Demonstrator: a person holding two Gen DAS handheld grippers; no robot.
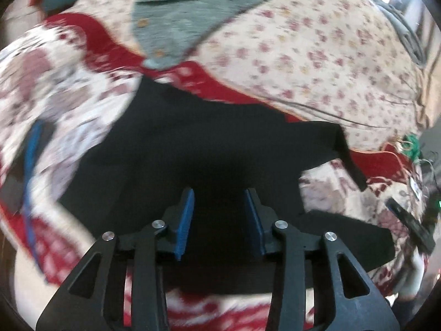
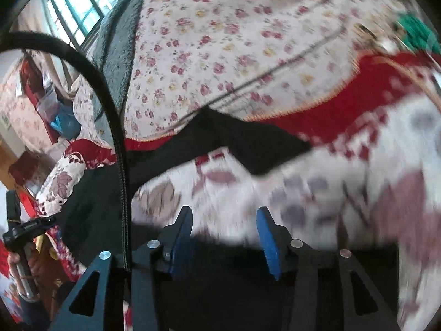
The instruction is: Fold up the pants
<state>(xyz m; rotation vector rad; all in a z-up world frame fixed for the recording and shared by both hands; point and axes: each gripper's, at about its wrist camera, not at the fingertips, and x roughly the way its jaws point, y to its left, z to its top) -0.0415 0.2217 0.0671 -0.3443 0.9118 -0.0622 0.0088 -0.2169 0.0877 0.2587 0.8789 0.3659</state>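
Note:
The black pants (image 1: 209, 149) lie spread on a red and white patterned blanket (image 1: 63, 99) on the bed. My left gripper (image 1: 219, 195) is open just above the pants' near part, with black cloth under and between its blue pads (image 1: 186, 218). In the right wrist view a black pant leg (image 2: 248, 143) stretches across the blanket, and more black cloth (image 2: 237, 275) lies under my right gripper (image 2: 224, 215). The right gripper is open, with its fingertips over the blanket beyond the cloth's edge. Both views are blurred.
A floral sheet (image 1: 317, 55) covers the far part of the bed, with a grey garment (image 1: 176, 13) on it. A black cable (image 2: 110, 110) arcs past the right gripper's left side. The other gripper's handle (image 2: 19, 237) shows at far left. A window (image 2: 80, 2) is at the back.

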